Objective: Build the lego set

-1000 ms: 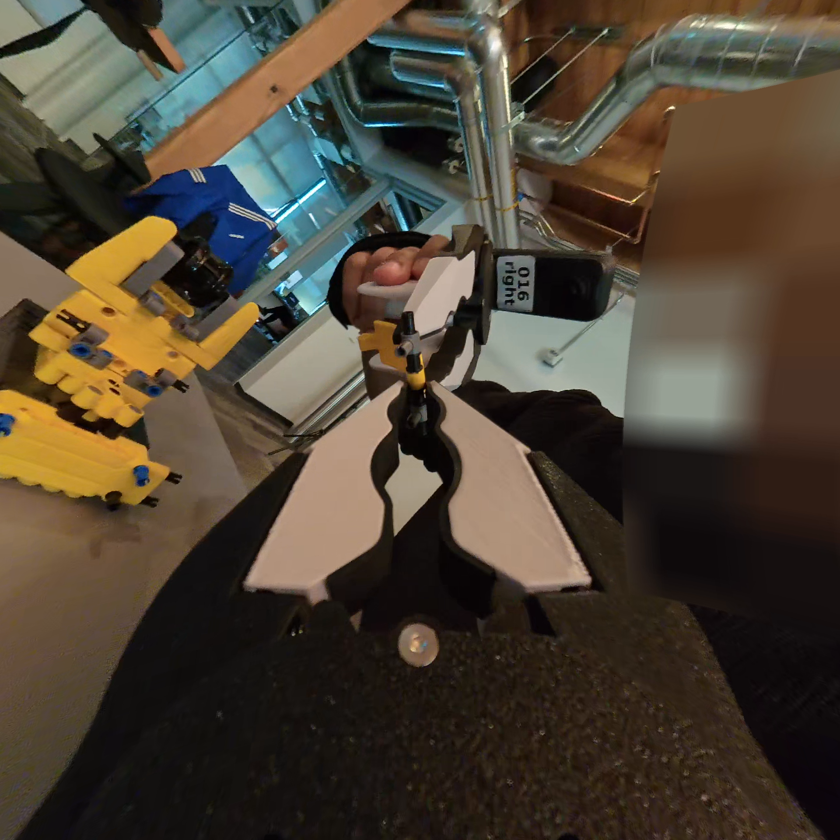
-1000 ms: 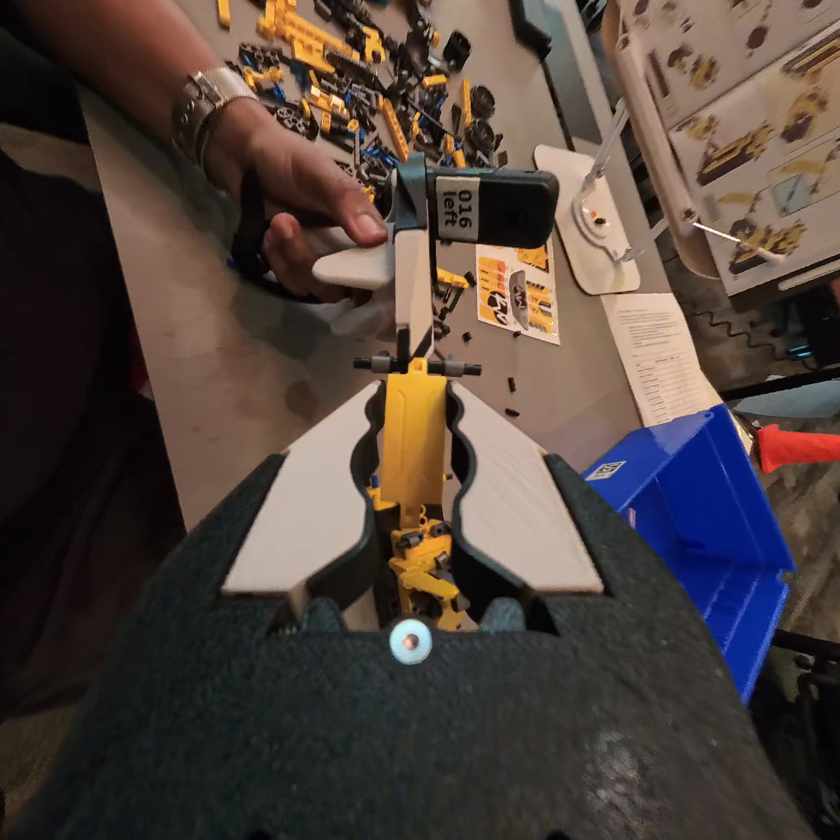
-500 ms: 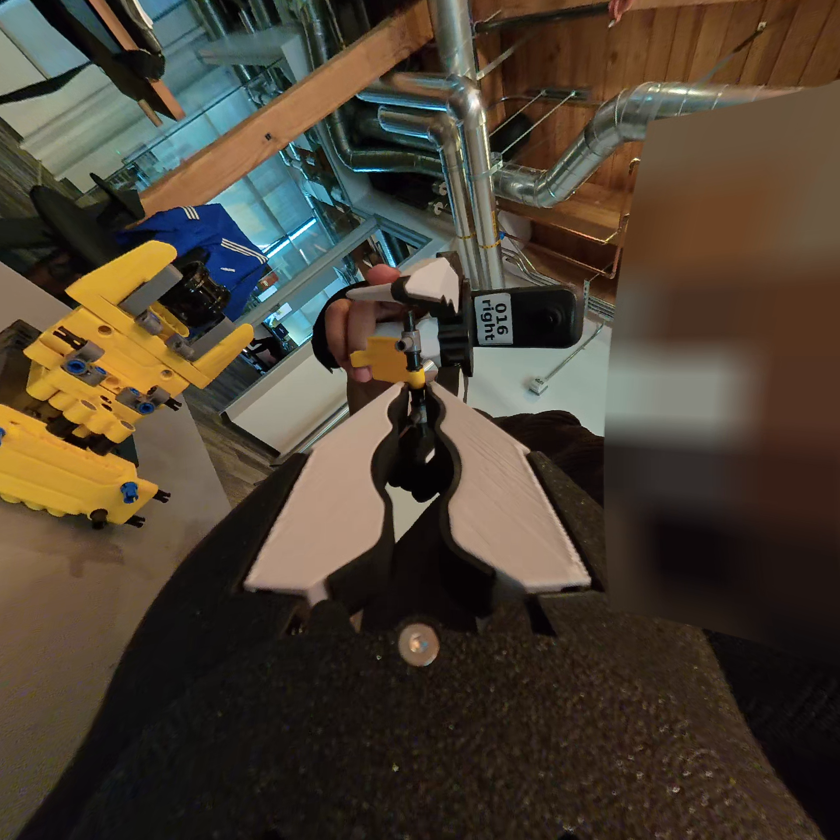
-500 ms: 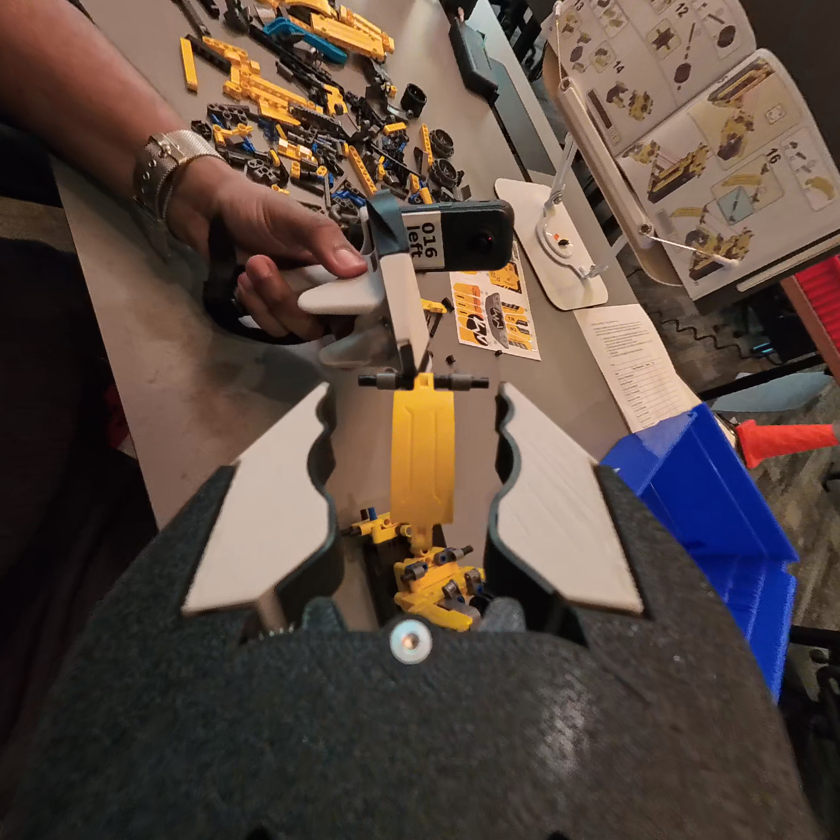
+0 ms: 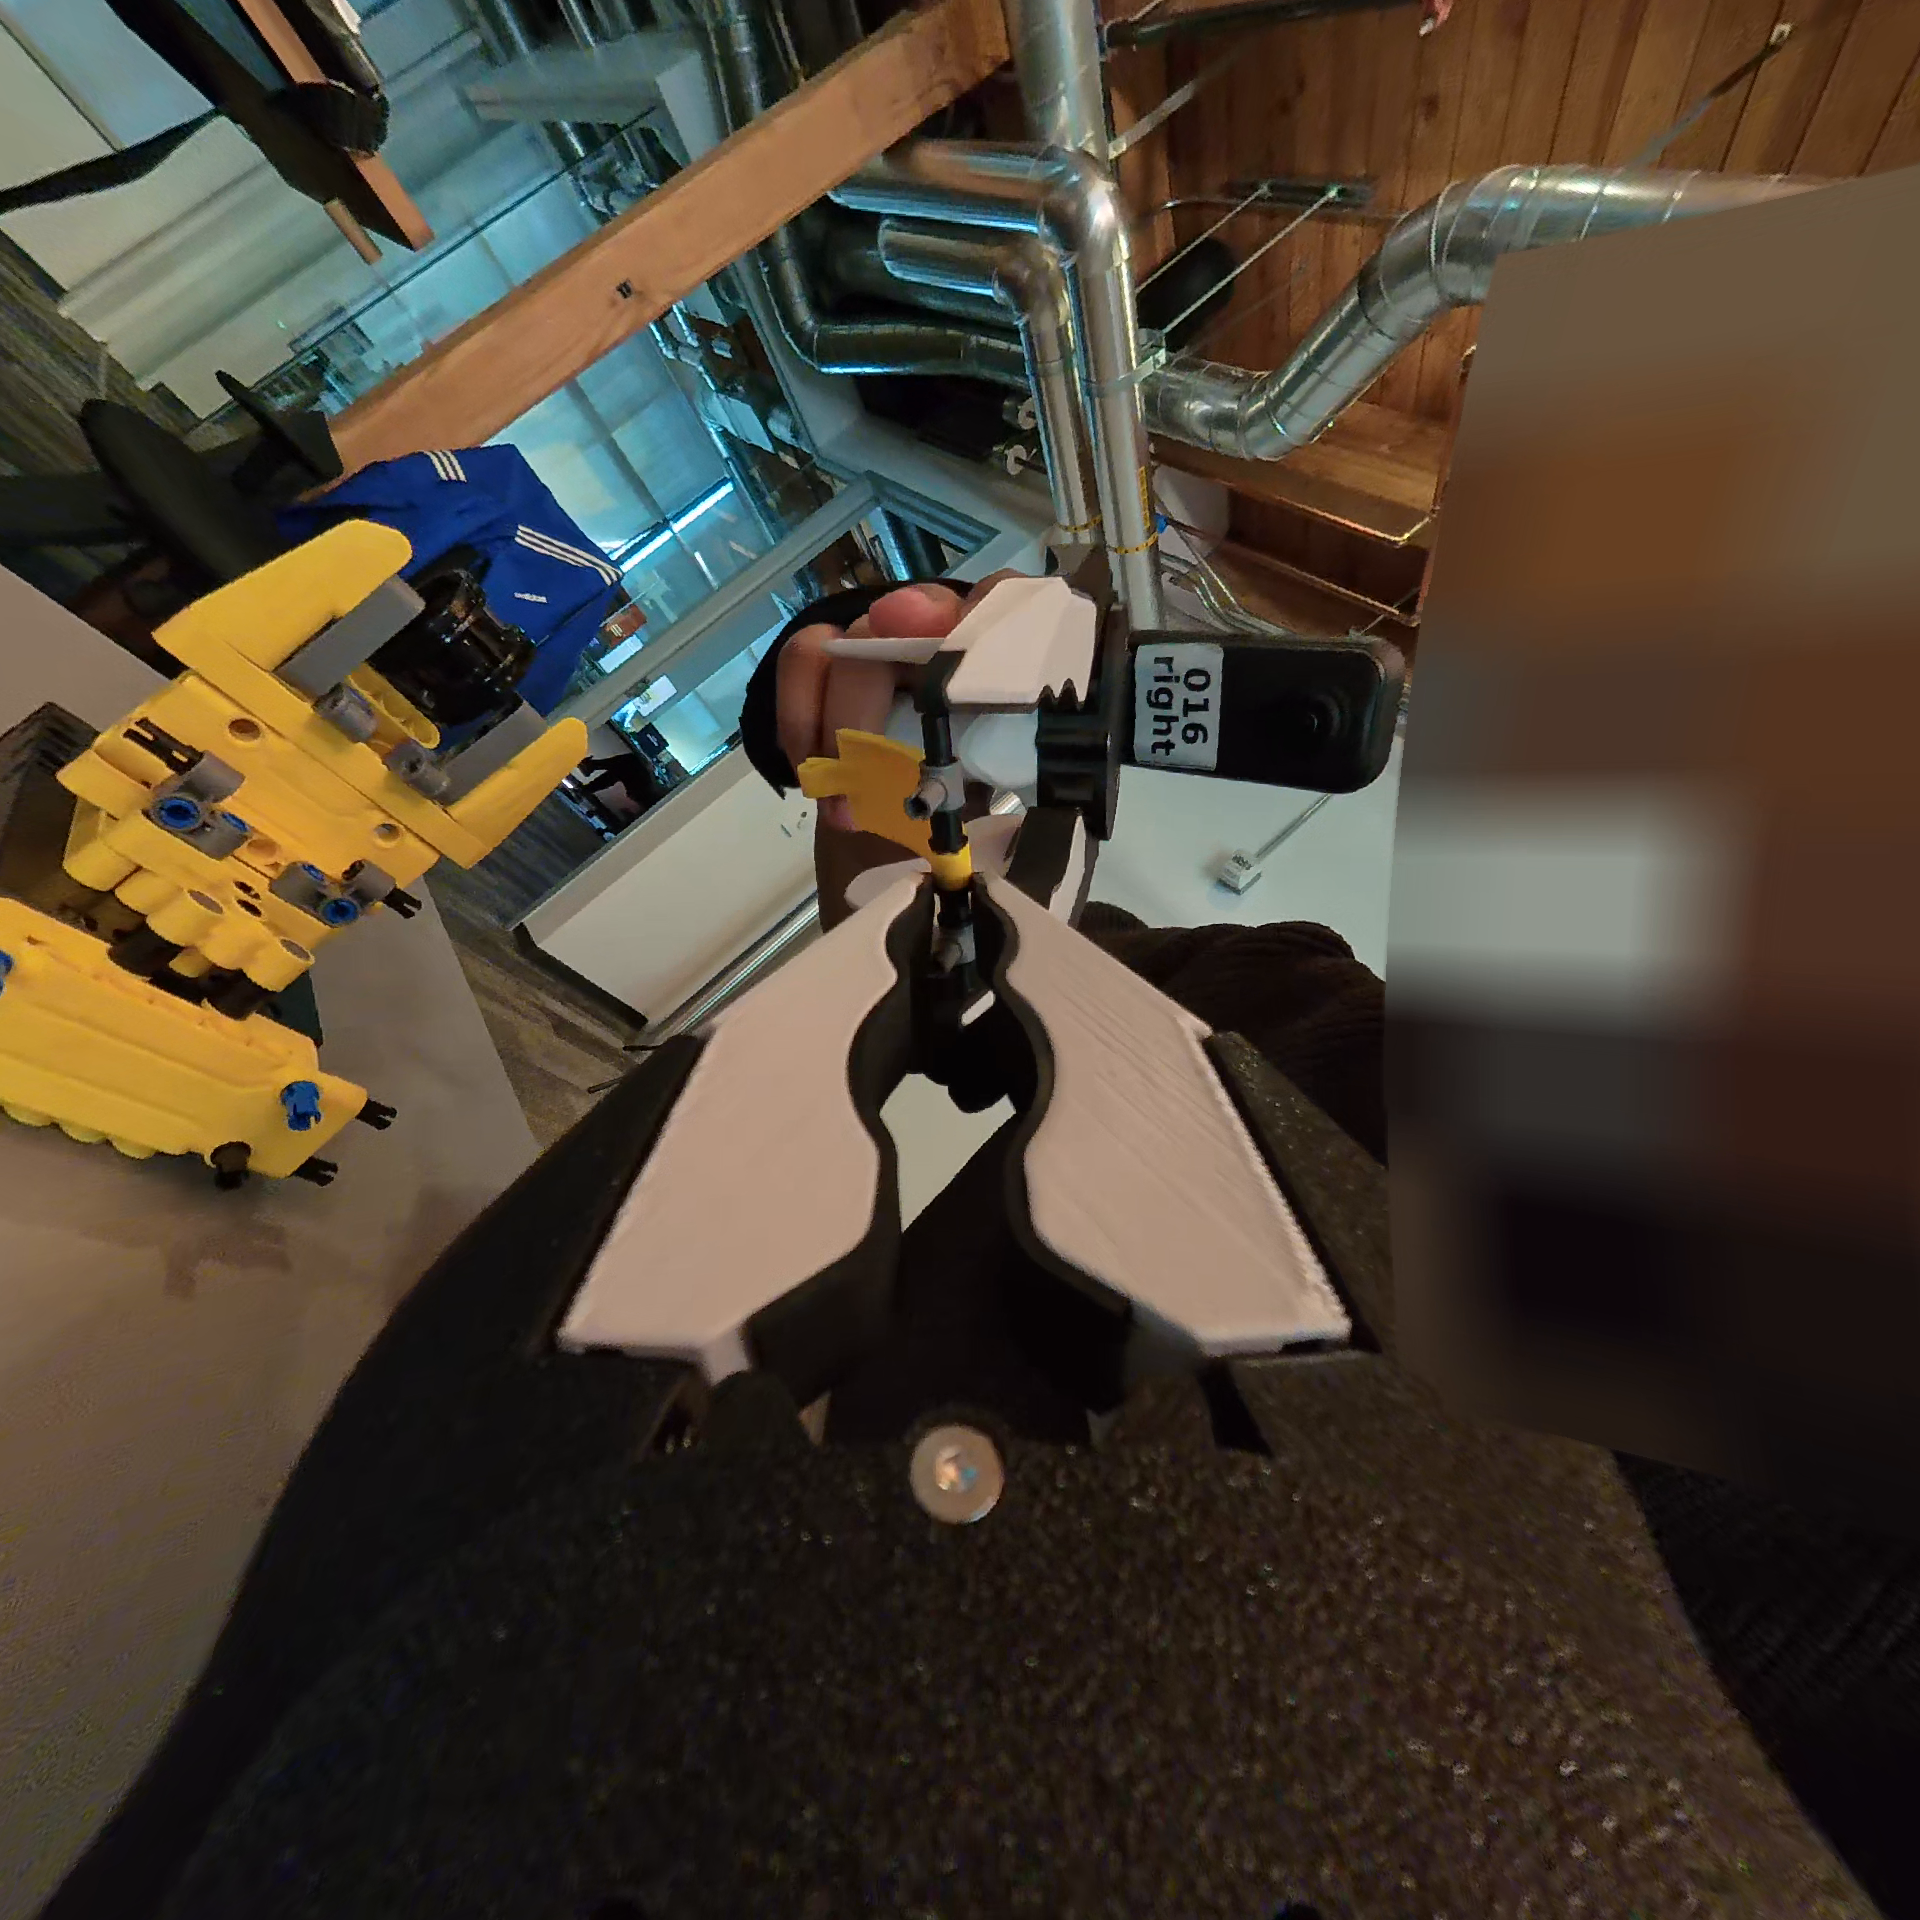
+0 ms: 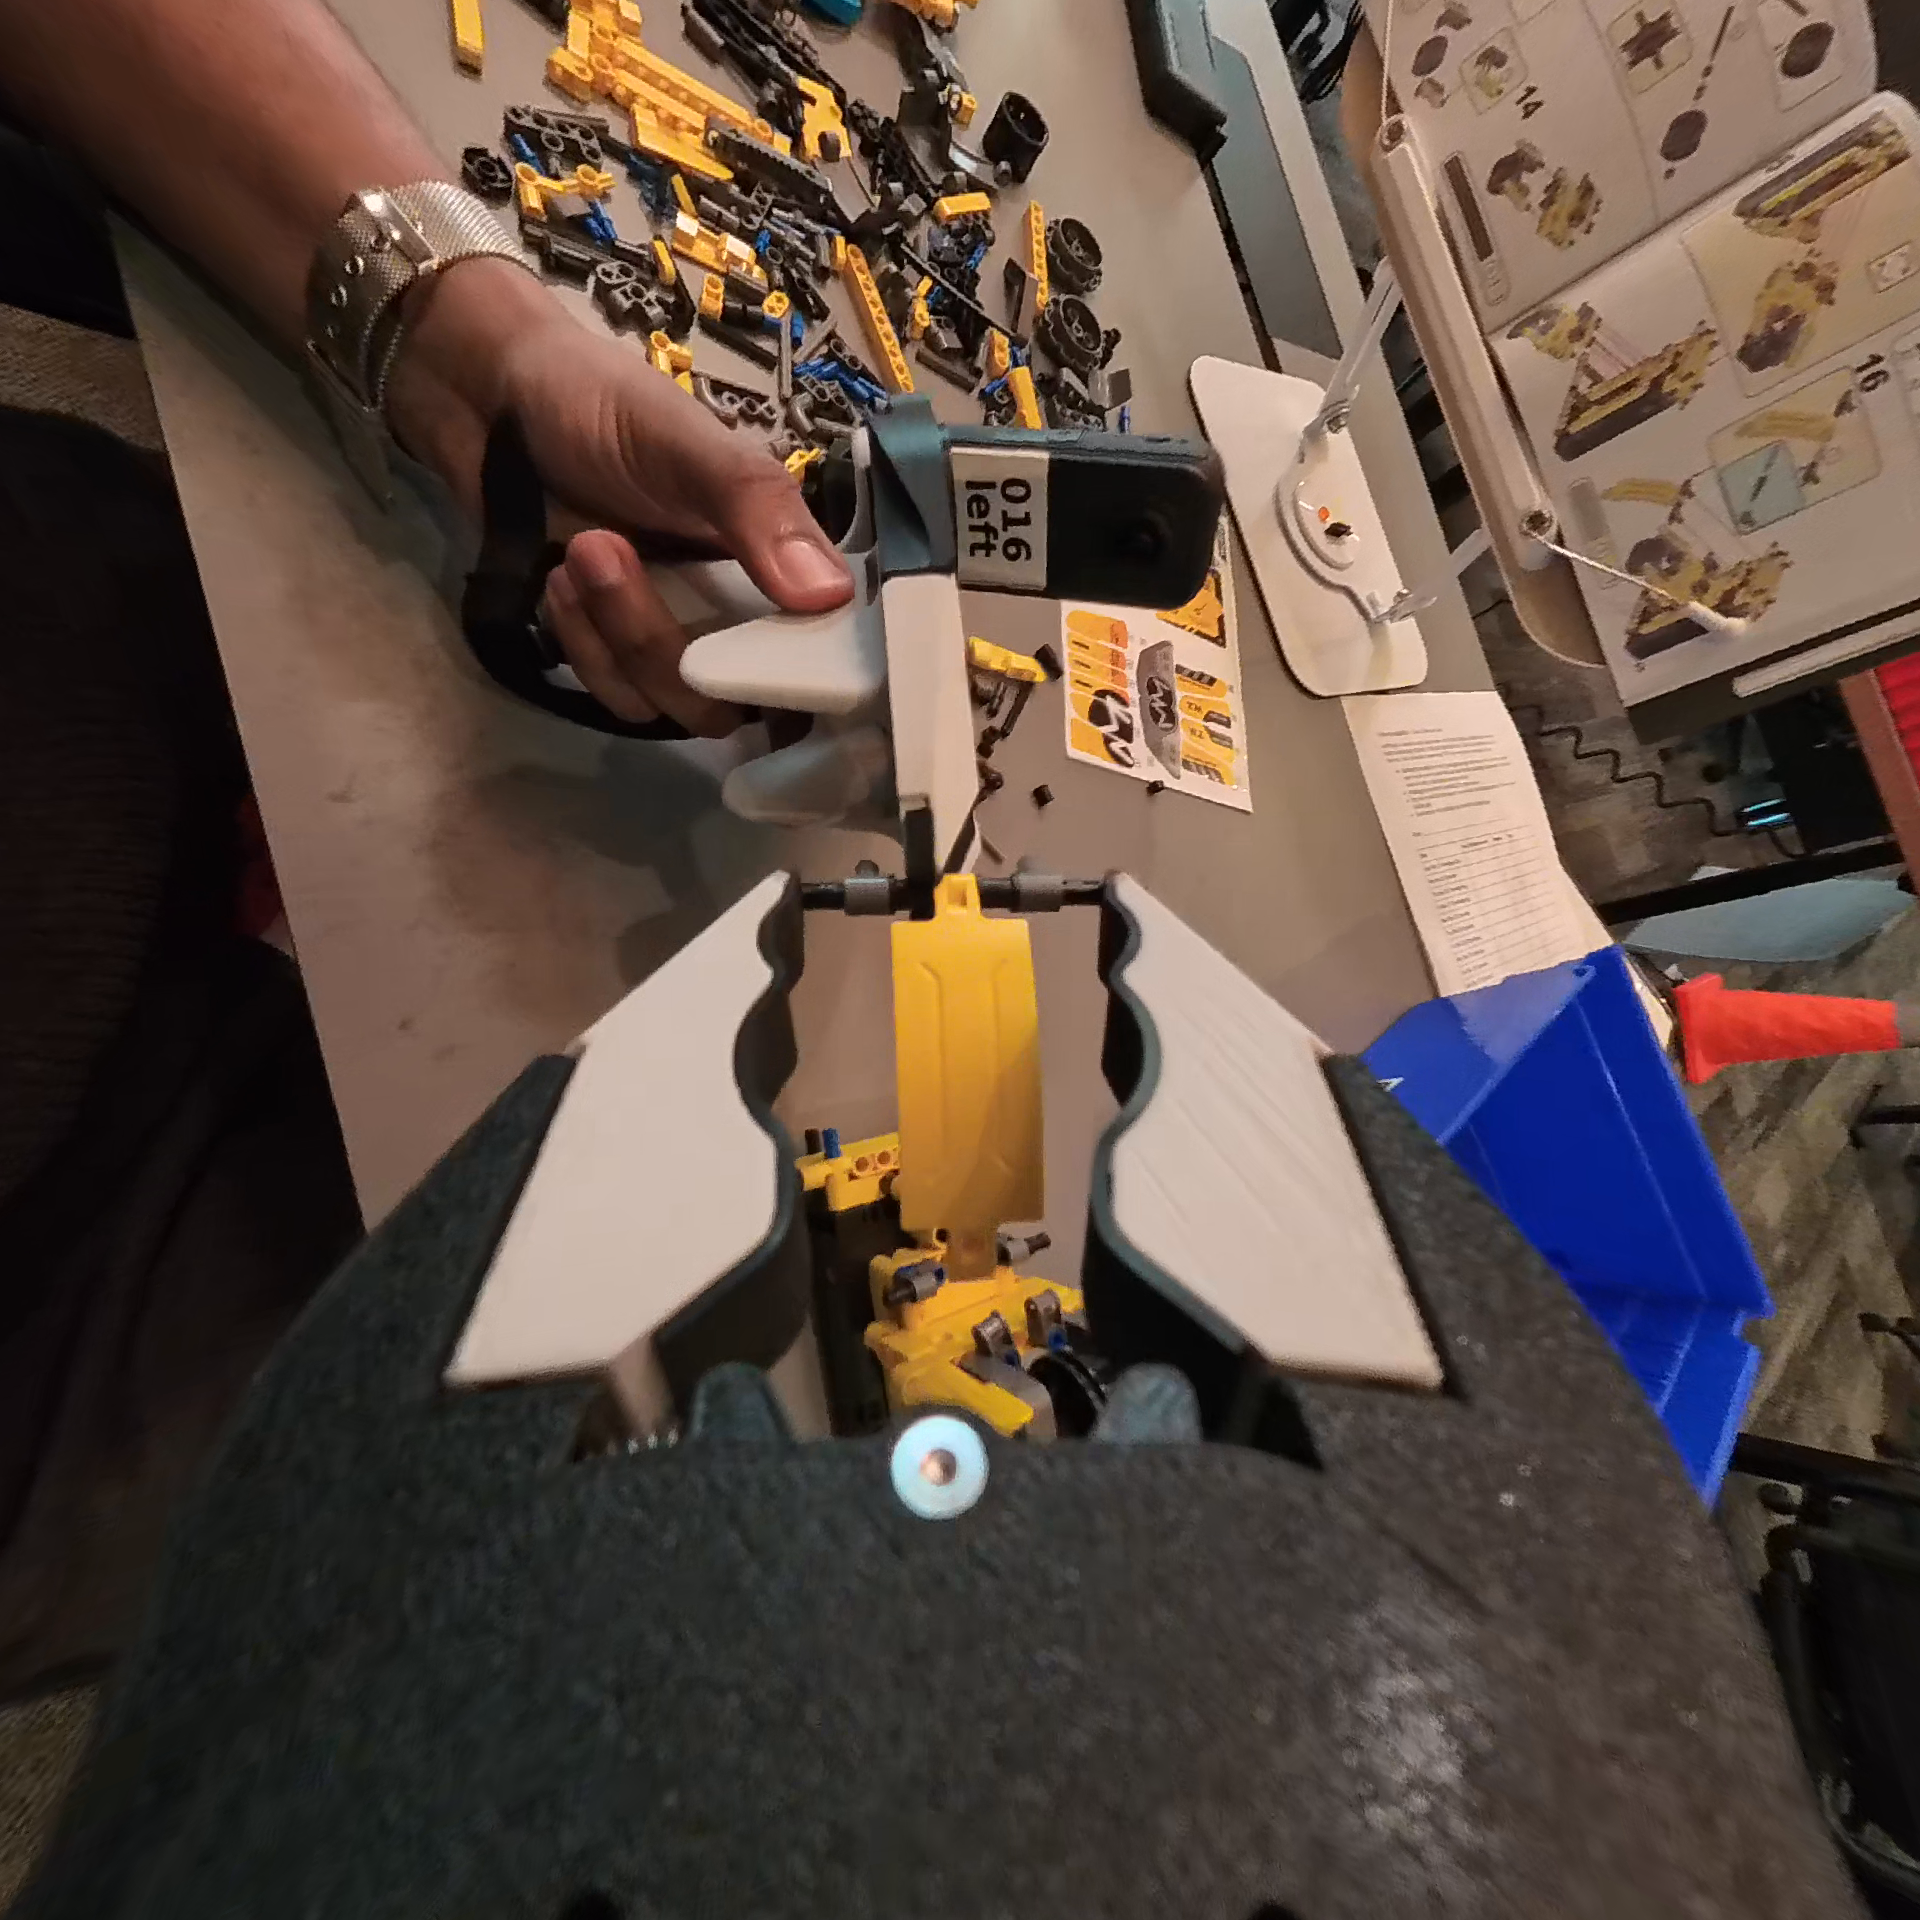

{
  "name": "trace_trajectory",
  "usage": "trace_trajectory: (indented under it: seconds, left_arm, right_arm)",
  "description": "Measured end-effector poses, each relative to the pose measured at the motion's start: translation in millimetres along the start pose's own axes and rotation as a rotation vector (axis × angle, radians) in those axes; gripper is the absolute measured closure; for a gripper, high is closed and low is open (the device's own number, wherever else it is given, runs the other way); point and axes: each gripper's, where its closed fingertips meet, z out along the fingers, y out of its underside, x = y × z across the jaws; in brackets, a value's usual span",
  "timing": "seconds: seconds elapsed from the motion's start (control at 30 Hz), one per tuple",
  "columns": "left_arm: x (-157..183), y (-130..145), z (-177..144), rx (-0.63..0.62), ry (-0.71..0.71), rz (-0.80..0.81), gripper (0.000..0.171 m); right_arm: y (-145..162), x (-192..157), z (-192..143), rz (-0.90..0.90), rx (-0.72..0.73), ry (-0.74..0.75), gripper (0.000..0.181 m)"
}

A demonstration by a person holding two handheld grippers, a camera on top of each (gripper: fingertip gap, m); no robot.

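Note:
My left gripper is shut on a thin black axle piece that carries a flat yellow panel. In the right wrist view the yellow panel hangs from a black cross axle, and the left gripper grips it from the far side. My right gripper is open, its jaws on either side of the panel. Its fingertips sit right at the axle's two ends. The right gripper also shows in the left wrist view, just beyond the panel.
A half-built yellow brick vehicle stands on the grey table; it also shows in the right wrist view. Several loose bricks, a sticker sheet, an open instruction booklet on a stand and a blue bin are about.
My right gripper let go of the yellow panel and opened wide, then narrowed until its tips reached the axle ends. The left gripper kept its hold throughout.

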Motion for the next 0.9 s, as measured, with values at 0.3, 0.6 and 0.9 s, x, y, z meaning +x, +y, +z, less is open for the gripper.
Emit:
trace_trajectory:
  seconds: [0.3, 0.6, 0.9]
  left_arm:
    - [-41.2, -37.4, -47.1, 0.125, -0.418, 0.153, 0.155]
    - [-44.5, -53.0, -70.5, 0.115, -0.568, 0.259, 0.155]
    - [-57.5, -2.8, -32.9, -0.095, -0.517, 0.176, 0.155]
  right_arm:
    - [40.3, 15.8, 6.5, -0.058, -0.296, -0.144, 0.126]
    - [71.1, -22.8, 13.3, -0.035, -0.604, -0.501, 0.126]
    - [66.1, 4.4, -15.3, 0.142, -0.538, -0.287, 0.126]
